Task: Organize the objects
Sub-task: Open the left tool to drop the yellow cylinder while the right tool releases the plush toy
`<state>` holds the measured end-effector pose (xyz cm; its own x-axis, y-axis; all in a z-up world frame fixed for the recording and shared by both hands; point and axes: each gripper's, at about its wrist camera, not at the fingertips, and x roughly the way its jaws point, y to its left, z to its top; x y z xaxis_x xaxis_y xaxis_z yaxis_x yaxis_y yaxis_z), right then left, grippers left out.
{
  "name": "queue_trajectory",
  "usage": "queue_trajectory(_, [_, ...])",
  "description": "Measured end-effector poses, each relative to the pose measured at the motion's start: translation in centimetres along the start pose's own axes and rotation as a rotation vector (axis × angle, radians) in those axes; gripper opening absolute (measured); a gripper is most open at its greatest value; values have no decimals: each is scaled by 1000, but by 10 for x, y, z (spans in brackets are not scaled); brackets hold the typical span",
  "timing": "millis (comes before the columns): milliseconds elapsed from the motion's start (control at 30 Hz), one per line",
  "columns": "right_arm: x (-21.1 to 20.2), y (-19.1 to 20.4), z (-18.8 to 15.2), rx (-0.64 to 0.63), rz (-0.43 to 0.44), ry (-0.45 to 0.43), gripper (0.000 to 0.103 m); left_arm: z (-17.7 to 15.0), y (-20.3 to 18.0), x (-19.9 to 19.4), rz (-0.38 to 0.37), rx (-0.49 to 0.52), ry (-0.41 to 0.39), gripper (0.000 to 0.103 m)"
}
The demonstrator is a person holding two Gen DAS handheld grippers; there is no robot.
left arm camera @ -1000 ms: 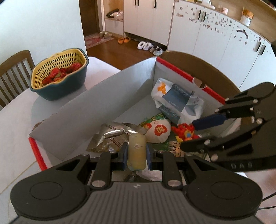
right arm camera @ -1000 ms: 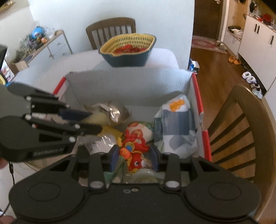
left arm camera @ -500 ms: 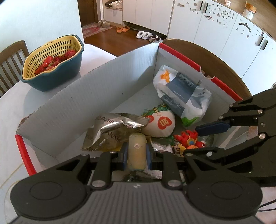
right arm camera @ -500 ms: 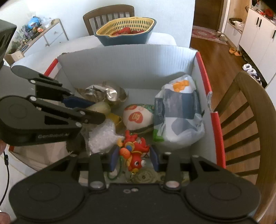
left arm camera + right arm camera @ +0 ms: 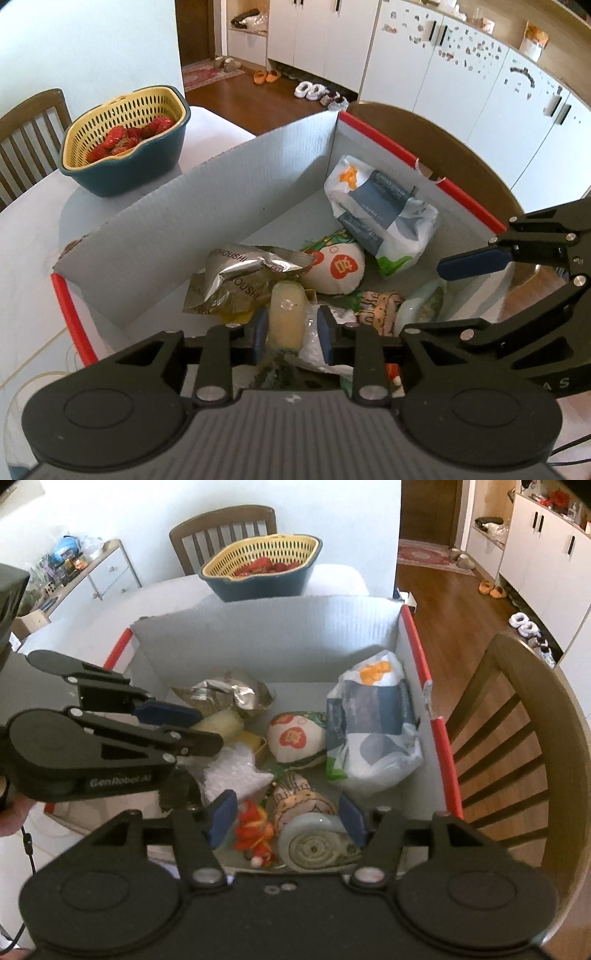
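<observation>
A grey box with red rims (image 5: 236,192) (image 5: 266,642) holds several items: a foil bag (image 5: 243,273), a round white pouch (image 5: 336,269), a grey-white bag (image 5: 384,214) (image 5: 373,731). My left gripper (image 5: 290,328) is inside the box with its jaws around a pale yellow tube (image 5: 286,314) (image 5: 221,723); the right pad stands slightly off it. My right gripper (image 5: 286,818) is open over a red toy (image 5: 256,830), which lies loose on the box floor beside a tape roll (image 5: 314,843).
A blue and yellow basket of strawberries (image 5: 125,140) (image 5: 262,565) stands on the white table beyond the box. A wooden chair (image 5: 517,738) is at the box's right side, another chair (image 5: 26,136) behind the basket.
My right gripper has opened and let the red toy drop into the box. My left gripper has lowered into the box and its jaws have widened around the tube.
</observation>
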<state>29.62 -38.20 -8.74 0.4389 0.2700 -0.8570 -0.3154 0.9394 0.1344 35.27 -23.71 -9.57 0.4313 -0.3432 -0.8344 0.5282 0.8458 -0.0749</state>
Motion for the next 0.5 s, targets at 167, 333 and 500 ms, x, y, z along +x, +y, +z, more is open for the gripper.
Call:
queue_trajectory(167, [-15, 9, -1, -2, -3, -26, 63, -6, -2, -15, -16, 1, -24, 28])
queue_trajectory(333, [-32, 20, -4, -6, -11, -59, 63, -13, -2, -31, -36, -3, -56, 29])
queue_trajectory(500, [-51, 34, -9, -19, -23, -112, 63, -22, -1, -55, -38, 8, -106, 29])
